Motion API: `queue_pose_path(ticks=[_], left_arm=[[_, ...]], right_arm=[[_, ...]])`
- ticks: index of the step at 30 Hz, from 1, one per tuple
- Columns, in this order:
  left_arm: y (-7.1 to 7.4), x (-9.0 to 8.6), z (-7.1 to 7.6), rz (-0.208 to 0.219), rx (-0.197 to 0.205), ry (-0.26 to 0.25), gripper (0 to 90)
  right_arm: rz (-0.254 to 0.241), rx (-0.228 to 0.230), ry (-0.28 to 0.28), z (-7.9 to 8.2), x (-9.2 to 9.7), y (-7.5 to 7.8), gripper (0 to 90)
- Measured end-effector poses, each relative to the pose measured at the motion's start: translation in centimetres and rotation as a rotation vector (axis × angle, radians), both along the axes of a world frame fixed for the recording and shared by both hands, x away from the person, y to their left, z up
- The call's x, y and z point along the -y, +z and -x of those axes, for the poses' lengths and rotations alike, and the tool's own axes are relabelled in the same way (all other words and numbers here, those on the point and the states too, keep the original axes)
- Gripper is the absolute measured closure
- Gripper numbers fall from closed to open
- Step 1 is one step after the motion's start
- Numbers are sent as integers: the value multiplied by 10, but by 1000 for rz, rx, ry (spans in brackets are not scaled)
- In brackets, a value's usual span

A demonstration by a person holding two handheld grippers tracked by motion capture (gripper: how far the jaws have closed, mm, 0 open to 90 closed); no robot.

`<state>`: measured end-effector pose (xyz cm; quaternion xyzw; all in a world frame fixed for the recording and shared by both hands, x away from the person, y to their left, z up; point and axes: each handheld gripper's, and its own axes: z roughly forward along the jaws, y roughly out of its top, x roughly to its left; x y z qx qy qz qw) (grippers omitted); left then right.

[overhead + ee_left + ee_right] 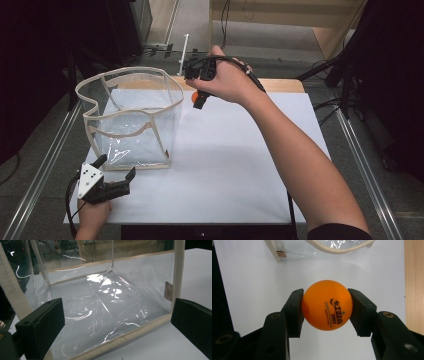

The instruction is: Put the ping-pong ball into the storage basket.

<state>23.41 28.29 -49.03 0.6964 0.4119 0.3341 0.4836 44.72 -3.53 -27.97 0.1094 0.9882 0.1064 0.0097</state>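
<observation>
Orange ball [326, 307] clamped in right gripper [199, 96], mostly hand-hidden overhead

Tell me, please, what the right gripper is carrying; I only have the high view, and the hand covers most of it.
Observer: The right gripper is shut on an orange ball, one pad on each side of it.
Operator: Thank you. Is the ball plain?
Observer: No, the right gripper view shows dark printed lettering and a small star on it.
Operator: And are the left gripper's jaws on the clear bag yet?
Observer: Not yet. In the left gripper view the left gripper stands open, and the clear bag sits beyond its pads with its cream-trimmed bottom edge on the white table.
</observation>
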Motion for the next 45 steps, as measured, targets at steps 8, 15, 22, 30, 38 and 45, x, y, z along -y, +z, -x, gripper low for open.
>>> queue_pose_path(ticks=[8, 15, 22, 30, 38, 45], left_arm=[[0, 0, 0, 0, 1, 0, 0], [0, 0, 0, -4, 0, -1, 0], [0, 0, 0, -5, 3, -3, 0], [0, 0, 0, 0, 4, -3, 0], [0, 0, 0, 1, 4, -3, 0], [0, 0, 0, -3, 5, -5, 0]], right_arm=[[8, 5, 17, -2, -8, 7, 479], [5, 3, 23, -4, -16, 12, 479], [10, 8, 29, -6, -22, 18, 478], [11, 9, 29, -8, -29, 20, 479], [13, 9, 36, -10, -37, 23, 478], [18, 11, 45, -11, -47, 24, 479]])
